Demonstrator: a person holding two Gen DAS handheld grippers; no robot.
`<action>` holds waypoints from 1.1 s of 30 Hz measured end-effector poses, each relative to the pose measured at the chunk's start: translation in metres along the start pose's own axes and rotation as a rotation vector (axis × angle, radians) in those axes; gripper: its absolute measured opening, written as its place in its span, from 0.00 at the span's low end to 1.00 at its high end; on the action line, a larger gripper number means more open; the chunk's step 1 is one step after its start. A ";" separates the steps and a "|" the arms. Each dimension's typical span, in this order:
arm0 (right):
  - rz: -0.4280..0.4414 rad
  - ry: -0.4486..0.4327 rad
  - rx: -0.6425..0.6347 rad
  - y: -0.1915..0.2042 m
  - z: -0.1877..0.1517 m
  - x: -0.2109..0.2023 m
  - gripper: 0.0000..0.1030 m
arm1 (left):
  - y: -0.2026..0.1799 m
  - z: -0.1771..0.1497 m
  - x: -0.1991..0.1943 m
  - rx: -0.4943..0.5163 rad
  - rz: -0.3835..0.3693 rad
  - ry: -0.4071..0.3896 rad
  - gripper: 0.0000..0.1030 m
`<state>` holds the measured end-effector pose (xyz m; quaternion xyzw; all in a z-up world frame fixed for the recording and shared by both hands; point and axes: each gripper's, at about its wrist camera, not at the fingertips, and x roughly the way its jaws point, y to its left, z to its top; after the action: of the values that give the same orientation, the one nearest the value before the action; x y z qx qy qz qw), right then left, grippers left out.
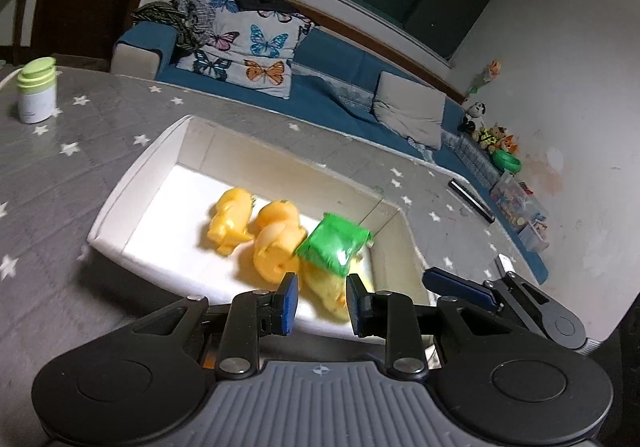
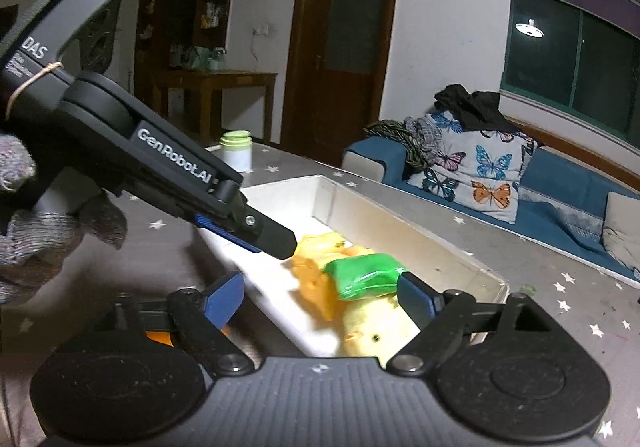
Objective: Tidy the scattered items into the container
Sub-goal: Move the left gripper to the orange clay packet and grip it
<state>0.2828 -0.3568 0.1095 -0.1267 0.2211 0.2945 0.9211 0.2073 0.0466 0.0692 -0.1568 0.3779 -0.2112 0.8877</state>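
A grey star-patterned table [image 1: 80,183] bears a white container [image 1: 120,215]. Inside the container, a green packet [image 1: 334,243] lies on yellow toys [image 1: 276,243]. Above its near rim, the left gripper [image 1: 322,305] is narrowly parted, empty; the right gripper [image 2: 320,297] is spread wide, empty.

The bench [image 1: 100,175] has a grey cover with white stars. On it stand a white open box [image 1: 132,207], a green-capped white bottle [image 1: 37,91] and a dark bar [image 1: 471,200] near its far edge.

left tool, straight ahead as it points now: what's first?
Probably the yellow toys inside the white box, with the green packet lying on them. Left tool holds nothing; depth is uncertain.
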 end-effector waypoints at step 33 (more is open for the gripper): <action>0.172 0.182 -0.028 0.071 -0.047 0.062 0.85 | 0.062 -0.058 -0.012 -0.167 0.057 0.092 0.31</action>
<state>0.2702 -0.2876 0.0314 -0.1460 0.3097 0.3629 0.8666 0.1733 0.0989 0.0110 -0.2096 0.4387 -0.1606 0.8590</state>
